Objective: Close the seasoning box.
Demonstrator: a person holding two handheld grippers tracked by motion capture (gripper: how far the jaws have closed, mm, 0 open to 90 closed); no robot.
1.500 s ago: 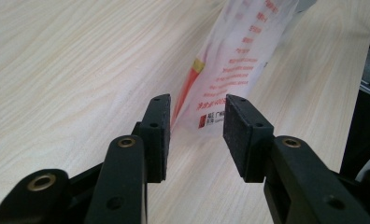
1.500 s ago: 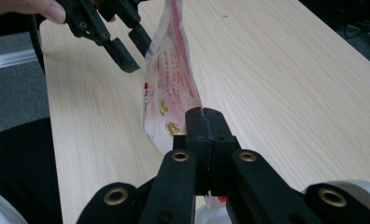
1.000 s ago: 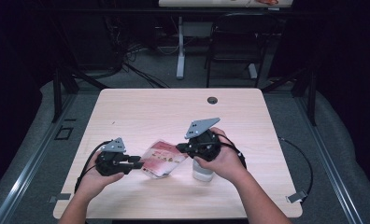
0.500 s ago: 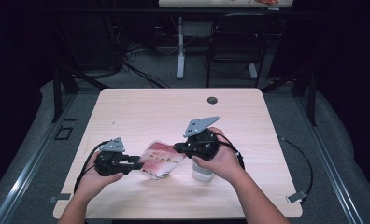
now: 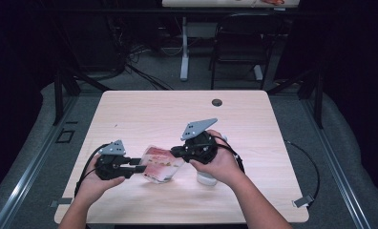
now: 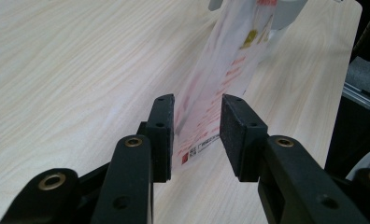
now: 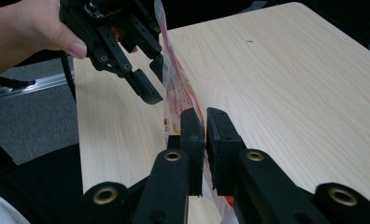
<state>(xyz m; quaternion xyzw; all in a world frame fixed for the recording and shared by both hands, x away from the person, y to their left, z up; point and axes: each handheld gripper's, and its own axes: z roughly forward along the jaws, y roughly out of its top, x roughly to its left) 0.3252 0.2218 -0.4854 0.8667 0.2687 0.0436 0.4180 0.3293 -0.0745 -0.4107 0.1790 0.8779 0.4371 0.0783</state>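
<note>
Little is shifted since a second ago, but both sets of jaws have just been opening. A printed plastic bag is flanked untouched by the left gripper. Its far edge lies within the right gripper's narrow gap, grip uncertain. Bare table is left beyond the bag.

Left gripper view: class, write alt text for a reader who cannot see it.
A clear bag with red print stands between the left tool's two black jaws, which have just been opening and do not press it. Pale wooden table lies beneath.
</note>
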